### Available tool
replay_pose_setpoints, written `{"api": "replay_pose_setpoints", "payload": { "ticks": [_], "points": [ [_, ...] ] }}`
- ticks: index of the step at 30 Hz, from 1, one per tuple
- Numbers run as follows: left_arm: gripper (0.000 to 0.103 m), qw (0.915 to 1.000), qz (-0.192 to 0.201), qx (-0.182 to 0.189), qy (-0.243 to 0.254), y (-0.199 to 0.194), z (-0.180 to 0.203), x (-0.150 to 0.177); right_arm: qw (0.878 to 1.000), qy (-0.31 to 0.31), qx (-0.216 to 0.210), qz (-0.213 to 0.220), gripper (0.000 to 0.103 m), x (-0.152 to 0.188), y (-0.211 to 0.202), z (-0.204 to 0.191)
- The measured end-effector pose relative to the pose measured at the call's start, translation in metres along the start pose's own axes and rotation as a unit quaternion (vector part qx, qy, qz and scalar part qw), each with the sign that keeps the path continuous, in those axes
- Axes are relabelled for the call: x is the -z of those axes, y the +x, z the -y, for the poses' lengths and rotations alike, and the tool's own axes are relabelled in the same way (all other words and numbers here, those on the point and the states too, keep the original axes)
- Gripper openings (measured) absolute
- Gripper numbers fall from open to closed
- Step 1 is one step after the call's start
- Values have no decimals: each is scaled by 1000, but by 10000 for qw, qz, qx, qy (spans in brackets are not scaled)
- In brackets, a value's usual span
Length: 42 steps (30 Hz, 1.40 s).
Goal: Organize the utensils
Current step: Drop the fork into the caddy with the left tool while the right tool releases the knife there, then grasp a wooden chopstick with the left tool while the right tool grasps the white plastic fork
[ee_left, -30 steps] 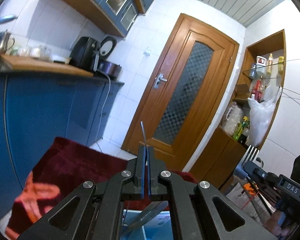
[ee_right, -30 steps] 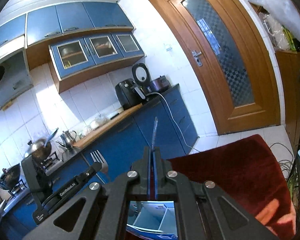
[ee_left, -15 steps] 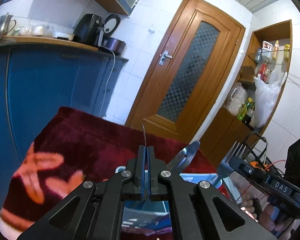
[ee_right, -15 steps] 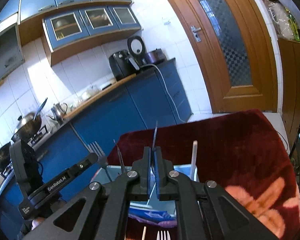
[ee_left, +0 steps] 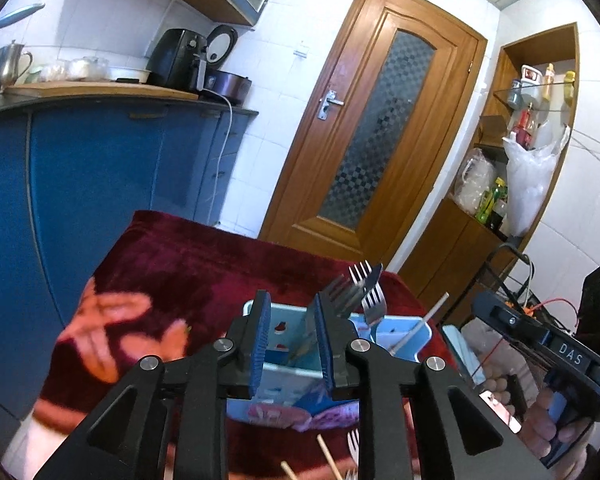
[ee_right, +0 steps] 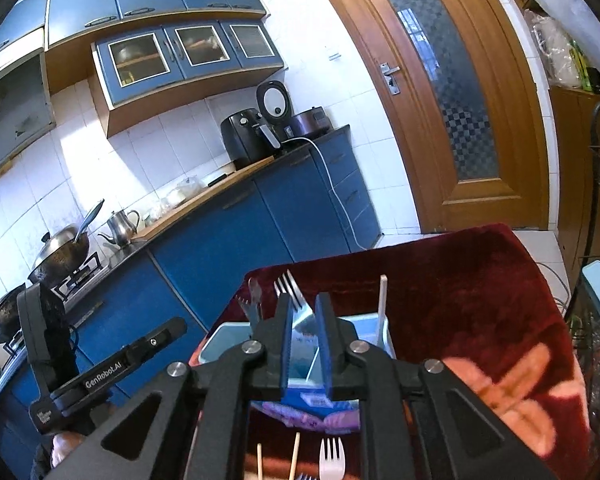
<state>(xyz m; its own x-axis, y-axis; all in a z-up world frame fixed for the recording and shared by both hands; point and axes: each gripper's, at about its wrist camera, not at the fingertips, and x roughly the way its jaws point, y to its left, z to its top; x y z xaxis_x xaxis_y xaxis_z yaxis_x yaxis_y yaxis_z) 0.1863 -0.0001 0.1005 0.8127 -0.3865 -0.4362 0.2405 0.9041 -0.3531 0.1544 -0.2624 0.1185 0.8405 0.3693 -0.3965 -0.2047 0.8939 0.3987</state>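
A light blue utensil holder (ee_left: 404, 332) stands on a dark red cloth (ee_left: 188, 264); it also shows in the right wrist view (ee_right: 224, 340). Metal forks (ee_left: 370, 292) and a white stick (ee_left: 424, 322) stand in it. In the right wrist view the forks (ee_right: 290, 286) and stick (ee_right: 381, 304) stand behind the fingers. My left gripper (ee_left: 291, 344) is open just above the holder, with a metal utensil standing between its jaws, not gripped. My right gripper (ee_right: 303, 346) is open over the holder. A white fork (ee_right: 331, 460) and wooden chopsticks (ee_right: 294, 456) lie on the cloth below.
Blue kitchen cabinets (ee_left: 100, 168) and a counter with an air fryer (ee_left: 176, 60) stand to the left. A wooden door (ee_left: 376, 120) is behind. A shelf with bottles and a bag (ee_left: 528, 184) is at the right. A wok (ee_right: 60, 248) sits on the stove.
Both grippers have tilted down over the holder and opened, letting go of the thin metal utensils they held. The forks now stand in the holder.
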Motion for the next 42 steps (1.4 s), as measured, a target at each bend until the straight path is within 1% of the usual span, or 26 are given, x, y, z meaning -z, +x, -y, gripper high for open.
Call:
{"api": "replay_pose_setpoints", "payload": {
  "ticks": [5,10,17,20,27,37,42],
  "points": [
    [23,9998,-217,6,6,-15,0,5,9996,-130,155,-193,15,10,-14,-6],
    [23,9989,-423,-117,184,-29,7,15,9981,-189,312,-490,15,24,-24,-10],
    [23,9944,-1012,-144,274,-33,13,38,9929,-150,526,-1054,15,59,-27,-6],
    [23,9913,-1276,-183,282,-29,15,51,9901,-48,581,-1277,15,74,-25,0],
    [23,9840,-1728,-342,274,-16,16,73,9833,75,701,-1677,15,97,-21,9],
    [23,9684,-2444,-427,256,8,17,99,9756,172,693,-2074,15,114,-11,14],
    [23,9614,-2704,-470,206,22,17,106,9725,224,712,-2205,15,119,-5,18]
  ]
}}
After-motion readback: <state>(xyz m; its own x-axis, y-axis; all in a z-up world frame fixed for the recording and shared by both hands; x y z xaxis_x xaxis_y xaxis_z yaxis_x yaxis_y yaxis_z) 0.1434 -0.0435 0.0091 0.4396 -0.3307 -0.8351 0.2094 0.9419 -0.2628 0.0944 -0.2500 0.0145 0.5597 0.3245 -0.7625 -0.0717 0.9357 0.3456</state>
